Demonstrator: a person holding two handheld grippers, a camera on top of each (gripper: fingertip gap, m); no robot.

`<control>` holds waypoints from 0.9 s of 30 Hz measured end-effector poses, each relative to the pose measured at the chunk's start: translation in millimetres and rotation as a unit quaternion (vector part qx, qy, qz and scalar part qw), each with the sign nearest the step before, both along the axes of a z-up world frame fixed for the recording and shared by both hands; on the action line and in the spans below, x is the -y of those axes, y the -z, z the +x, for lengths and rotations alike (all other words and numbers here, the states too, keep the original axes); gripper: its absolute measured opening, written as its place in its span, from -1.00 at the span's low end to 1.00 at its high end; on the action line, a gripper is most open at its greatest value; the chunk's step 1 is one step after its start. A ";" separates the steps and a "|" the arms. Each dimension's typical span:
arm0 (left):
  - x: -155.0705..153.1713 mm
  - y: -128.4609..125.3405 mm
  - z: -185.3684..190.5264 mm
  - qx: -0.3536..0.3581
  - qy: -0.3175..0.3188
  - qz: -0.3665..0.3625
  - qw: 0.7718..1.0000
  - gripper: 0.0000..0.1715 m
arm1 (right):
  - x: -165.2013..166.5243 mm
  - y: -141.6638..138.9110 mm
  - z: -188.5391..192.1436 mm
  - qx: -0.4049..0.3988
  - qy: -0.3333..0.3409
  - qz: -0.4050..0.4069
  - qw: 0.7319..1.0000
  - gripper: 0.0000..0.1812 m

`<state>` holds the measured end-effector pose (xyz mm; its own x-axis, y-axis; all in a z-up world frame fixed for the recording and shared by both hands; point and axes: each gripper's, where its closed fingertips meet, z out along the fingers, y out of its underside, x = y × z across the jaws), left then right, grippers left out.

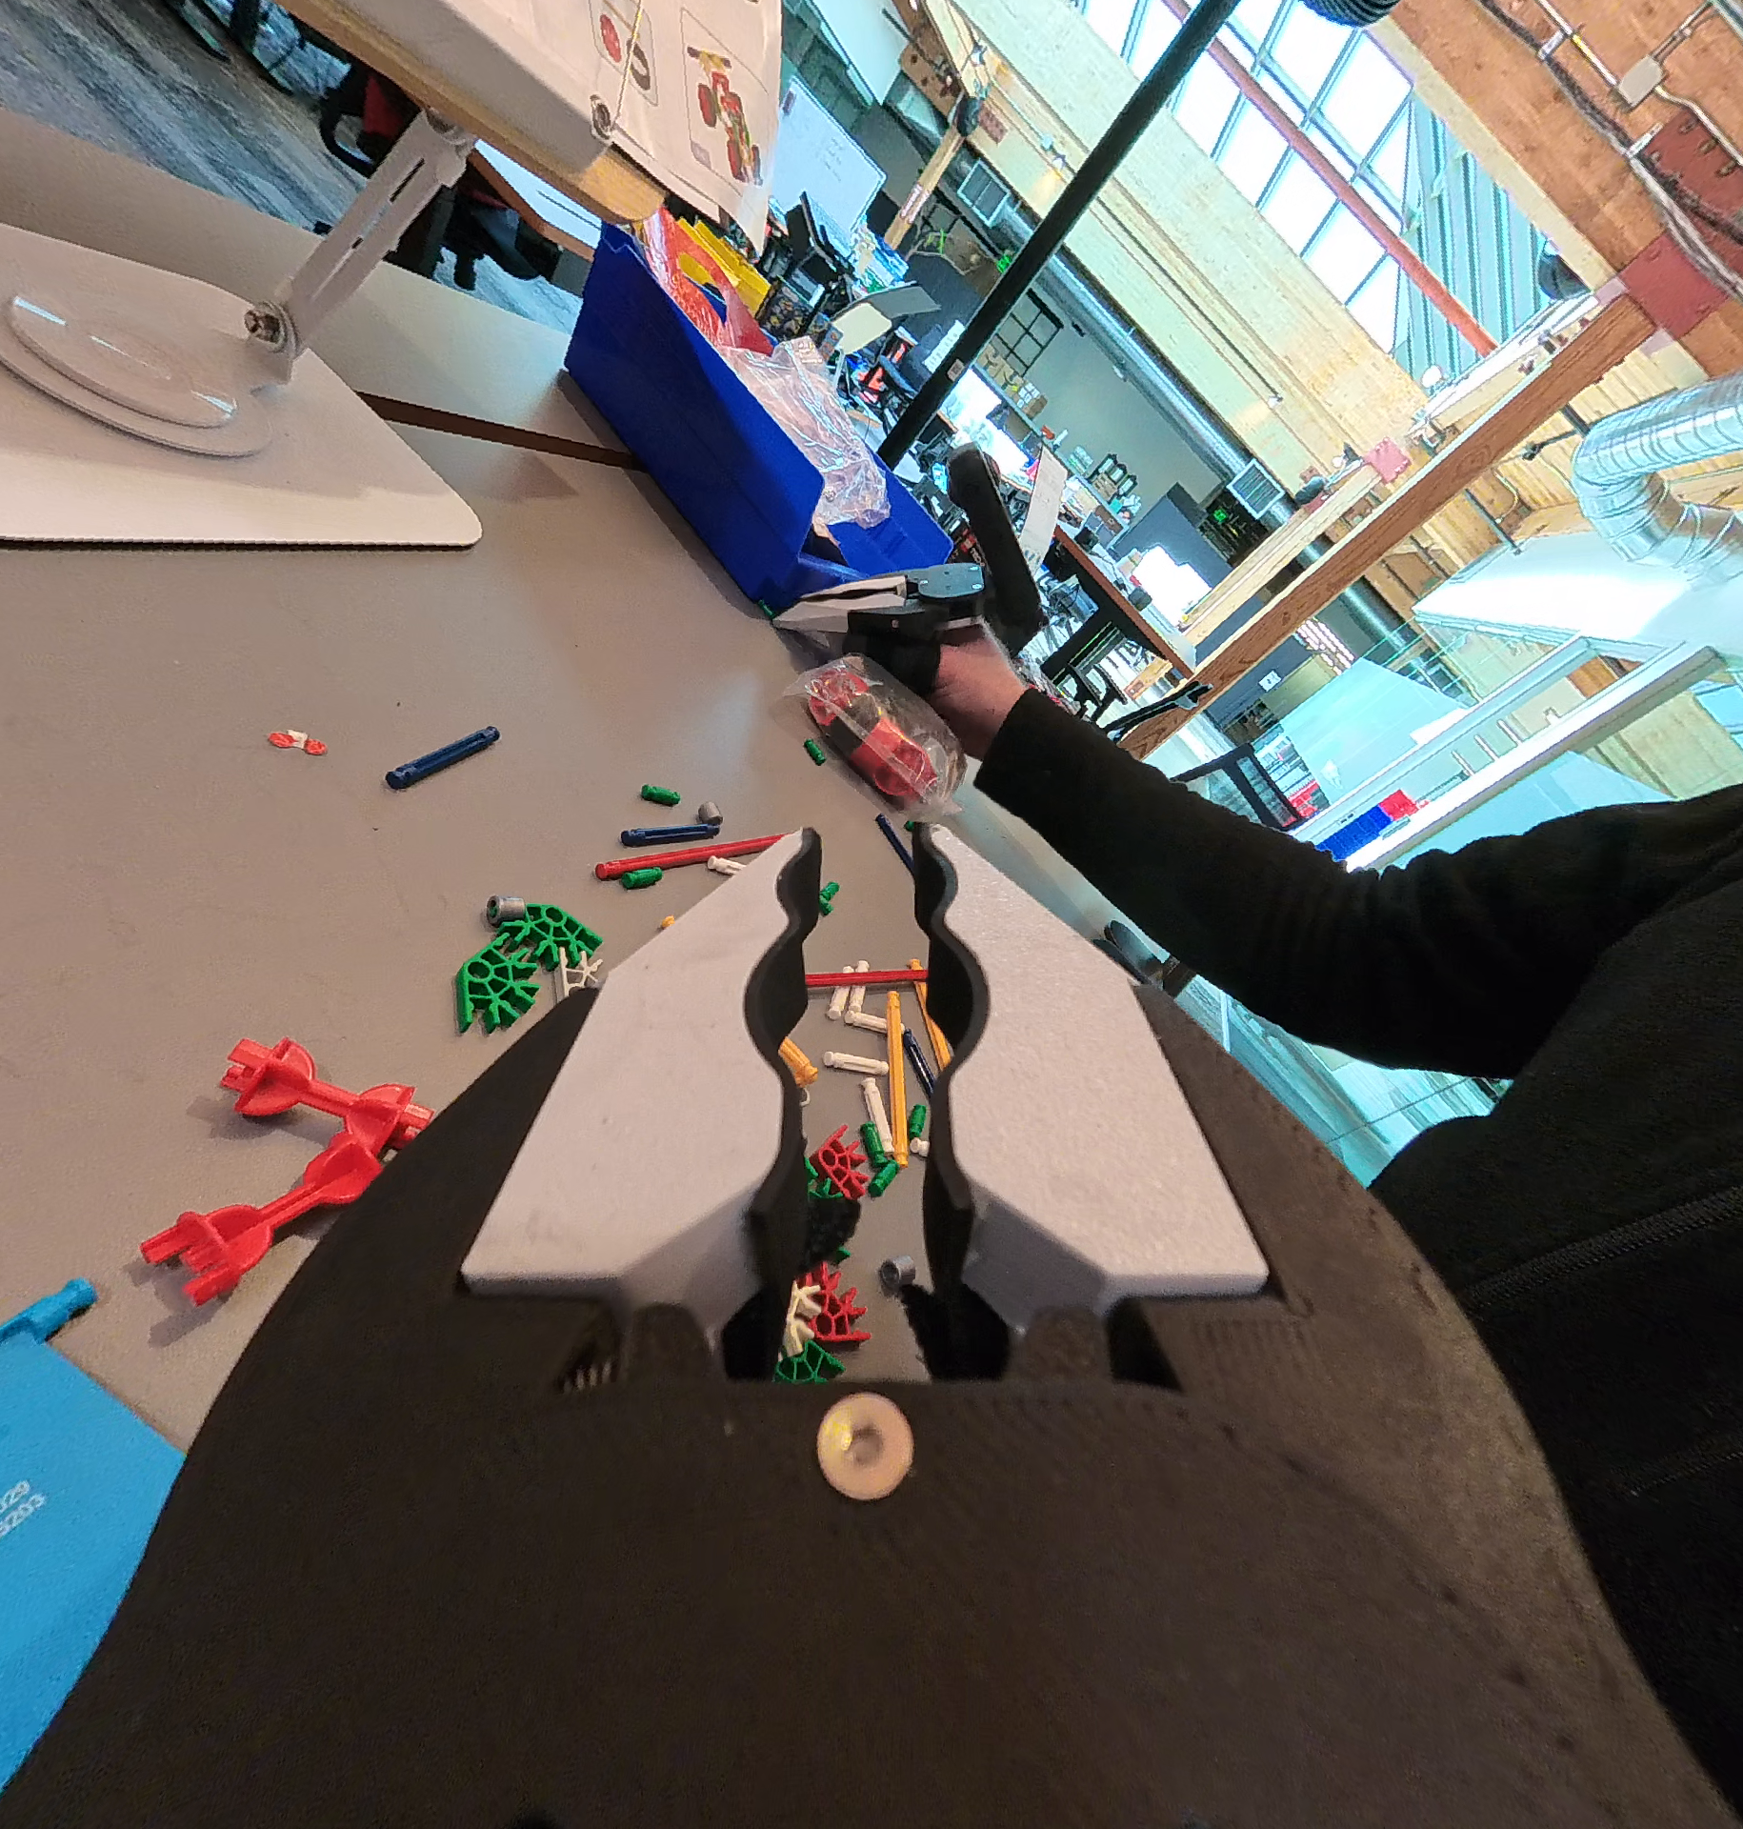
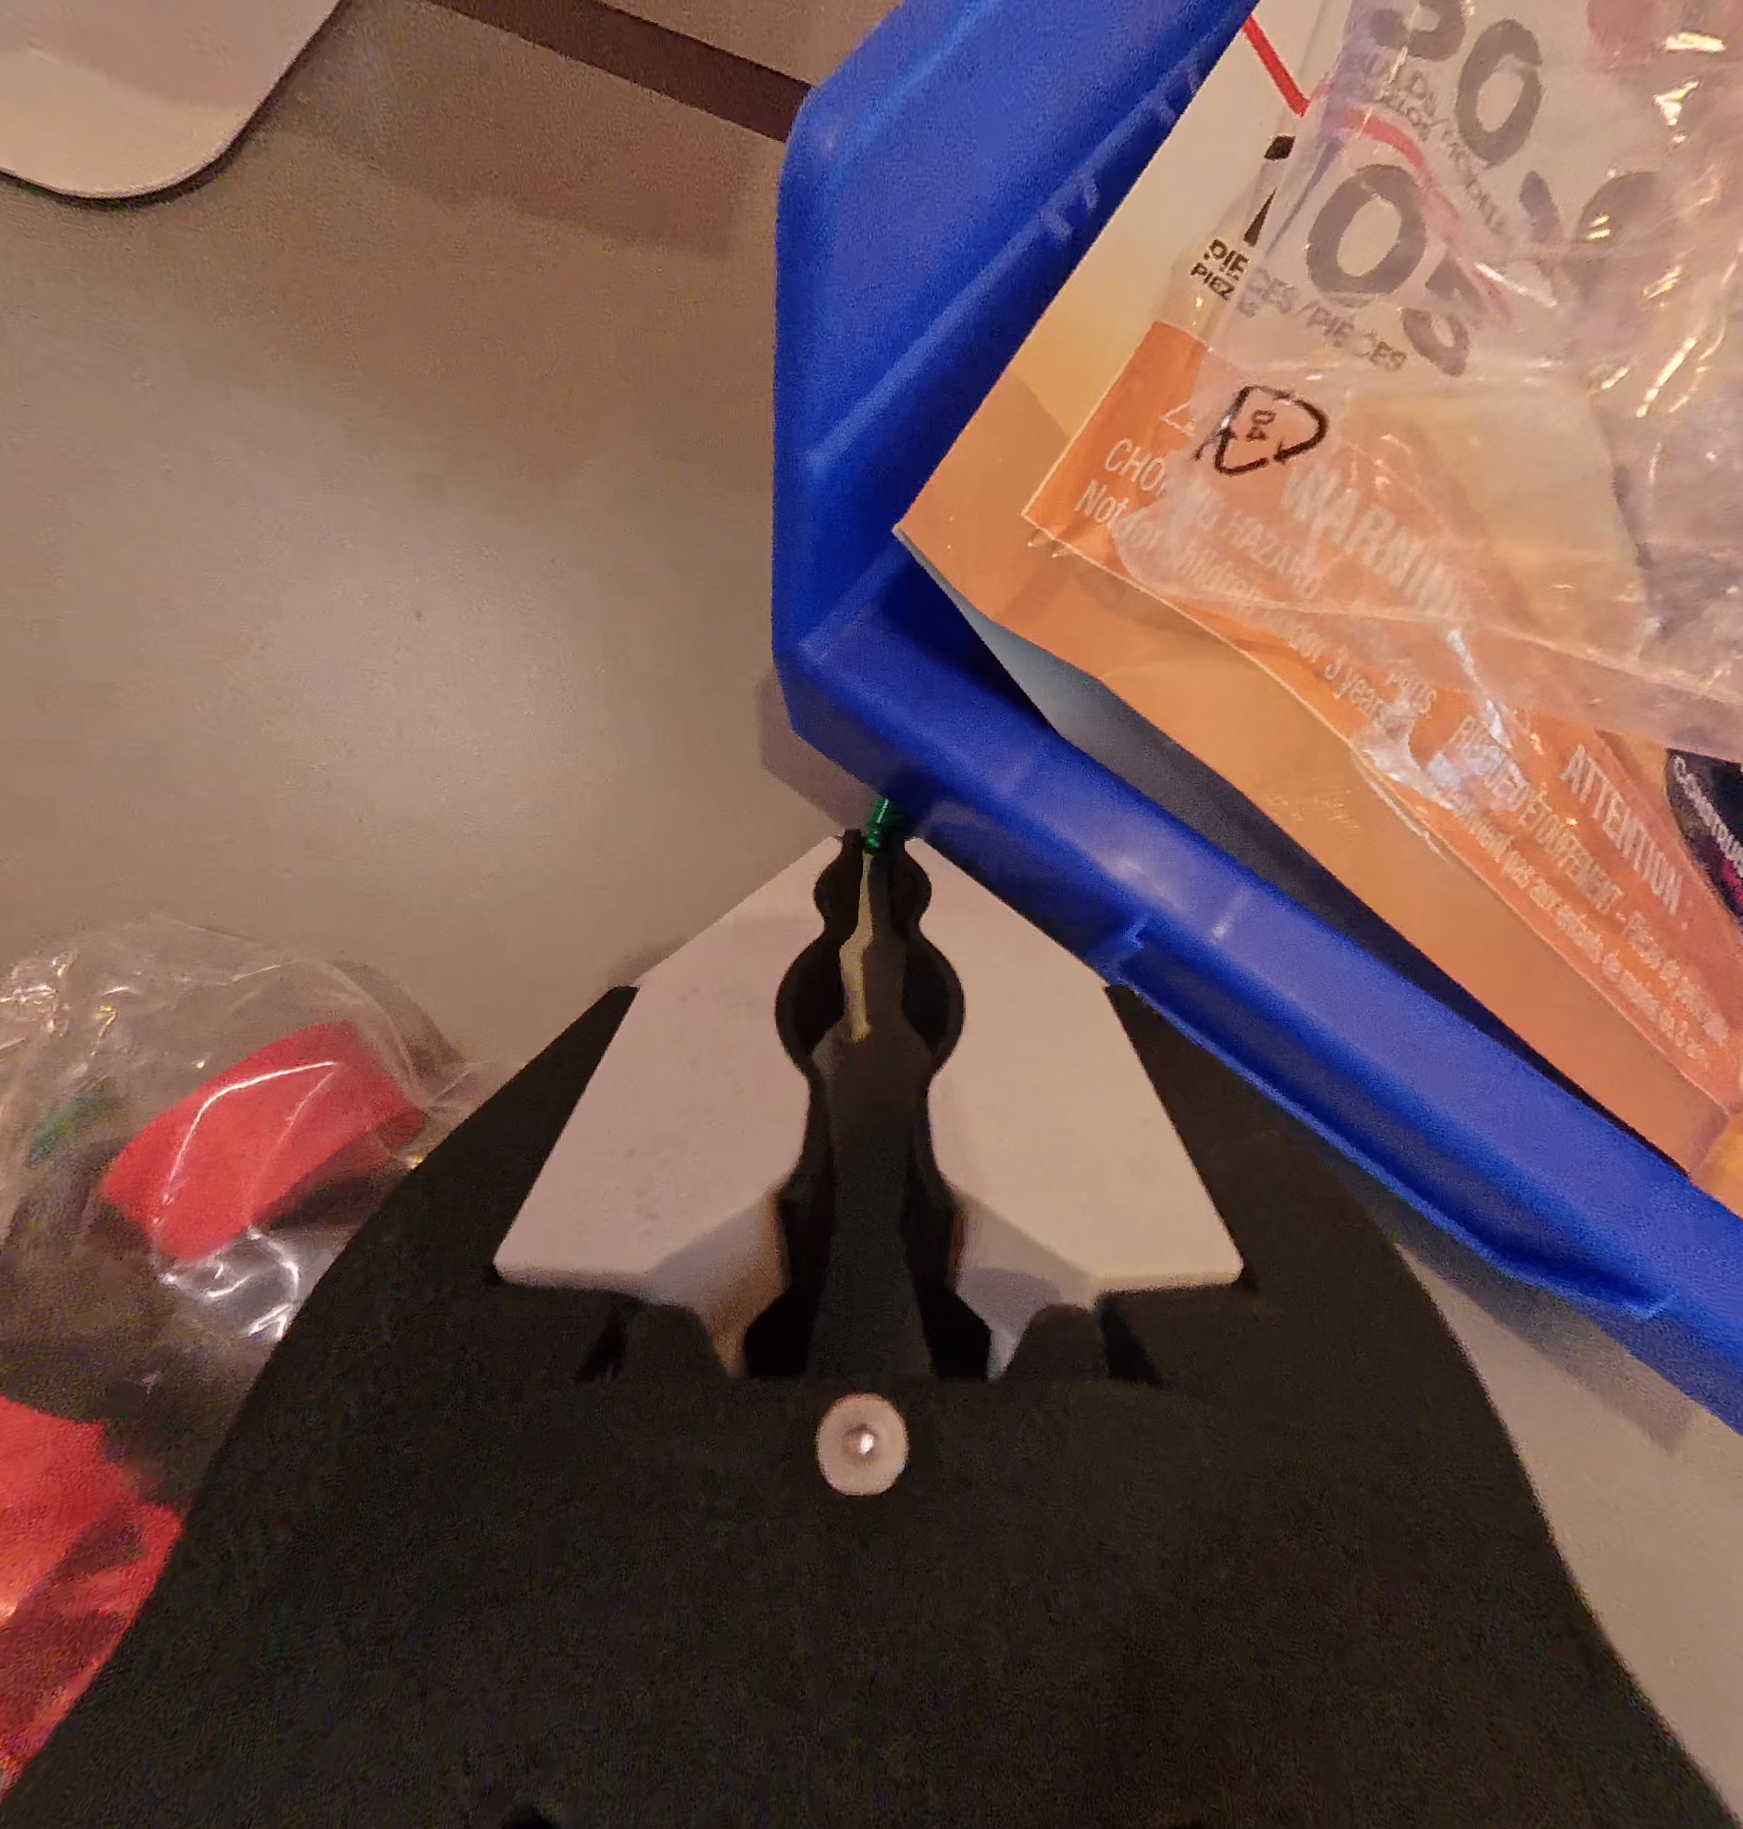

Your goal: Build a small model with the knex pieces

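My left gripper (image 1: 866, 841) is open with nothing between its fingers. It hangs over the grey table (image 1: 205, 643), above scattered rods and connectors (image 1: 877, 1049). My right gripper (image 2: 877, 853) is shut on a small green rod (image 2: 877, 823), which sticks out past its fingertips at the bottom corner of a blue bin (image 2: 1095, 891). In the left wrist view the right gripper (image 1: 798, 616) is down at the table beside the same bin (image 1: 709, 426), held by a hand in a black sleeve (image 1: 1244, 891).
A clear bag of red and black wheels (image 1: 877, 727) lies next to the right gripper (image 2: 205, 1108). Green connectors (image 1: 521, 965), red pieces (image 1: 294, 1158) and a blue rod (image 1: 442, 757) lie on the table. A white stand base (image 1: 155, 396) sits far left. An orange pack (image 2: 1343, 594) fills the bin. Tip to tip, the grippers are about 50 cm apart.
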<state>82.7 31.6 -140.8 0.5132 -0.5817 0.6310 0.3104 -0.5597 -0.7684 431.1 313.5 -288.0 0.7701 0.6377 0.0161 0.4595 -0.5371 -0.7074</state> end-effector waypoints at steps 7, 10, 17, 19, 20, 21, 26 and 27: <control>-0.8 1.1 3.9 -0.010 -0.010 -0.002 1.000 -0.81 | 41.8 -30.2 -33.3 -0.007 -0.115 -0.005 0.993 -0.97; -0.7 2.0 3.9 -0.025 -0.016 -0.002 1.000 -0.81 | 63.9 -62.8 -58.0 0.009 -0.179 0.031 0.983 -0.97; 6.4 13.6 -6.3 -0.107 -0.043 -0.005 0.993 -0.76 | 158.1 -130.4 -146.3 -0.037 -0.333 0.051 0.941 -0.97; 10.2 22.6 -9.0 -0.125 -0.050 -0.015 0.991 -0.75 | 191.3 -115.7 -168.5 -0.024 -0.362 0.024 0.931 -0.97; 12.8 25.3 -8.6 -0.128 -0.051 -0.017 0.990 -0.75 | 205.3 -103.8 -176.5 -0.012 -0.373 0.011 0.928 -0.97; 15.5 27.5 -7.4 -0.129 -0.050 -0.019 0.990 -0.75 | 216.3 -91.5 -182.9 -0.001 -0.378 0.000 0.926 -0.97; 25.2 42.1 0.6 -0.138 -0.032 -0.030 0.990 -0.75 | 248.8 -45.3 -208.9 0.009 -0.353 -0.032 0.935 -0.97; 25.8 43.6 2.3 -0.136 -0.029 -0.032 0.990 -0.75 | 250.4 -39.3 -212.1 0.014 -0.345 -0.026 0.938 -0.97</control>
